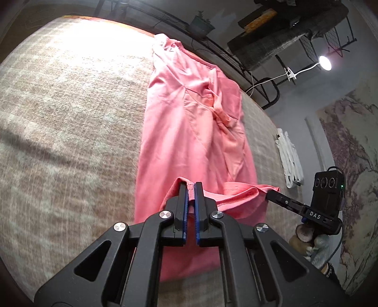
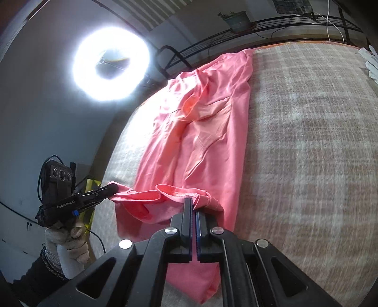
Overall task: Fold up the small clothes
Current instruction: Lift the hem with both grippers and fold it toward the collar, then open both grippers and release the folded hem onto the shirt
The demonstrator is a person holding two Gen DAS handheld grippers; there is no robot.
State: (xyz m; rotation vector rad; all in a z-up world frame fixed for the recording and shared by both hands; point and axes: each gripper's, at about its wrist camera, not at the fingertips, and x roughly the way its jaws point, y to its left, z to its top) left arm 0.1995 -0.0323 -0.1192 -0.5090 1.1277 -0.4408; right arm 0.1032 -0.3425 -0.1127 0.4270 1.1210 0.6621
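A pink garment [image 1: 189, 132] lies lengthwise on a beige plaid bed cover [image 1: 70, 106], its far end at the bed's back edge. My left gripper [image 1: 191, 185] is shut on the garment's near hem, lifting it a little. My right gripper [image 1: 271, 197] shows at the right, shut on the hem's other corner. In the right wrist view the same garment [image 2: 200, 132] stretches away, my right gripper [image 2: 193, 203] is shut on its near hem, and my left gripper [image 2: 113, 189] pinches the left corner. The hem hangs slack between them.
White folded cloth [image 1: 289, 158] lies on the bed to the right of the garment. A black metal bed rail [image 2: 259, 28] and a potted plant [image 2: 236, 20] stand behind. A ring light [image 2: 111, 63] glares at left. A lamp [image 1: 324, 62] shines at right.
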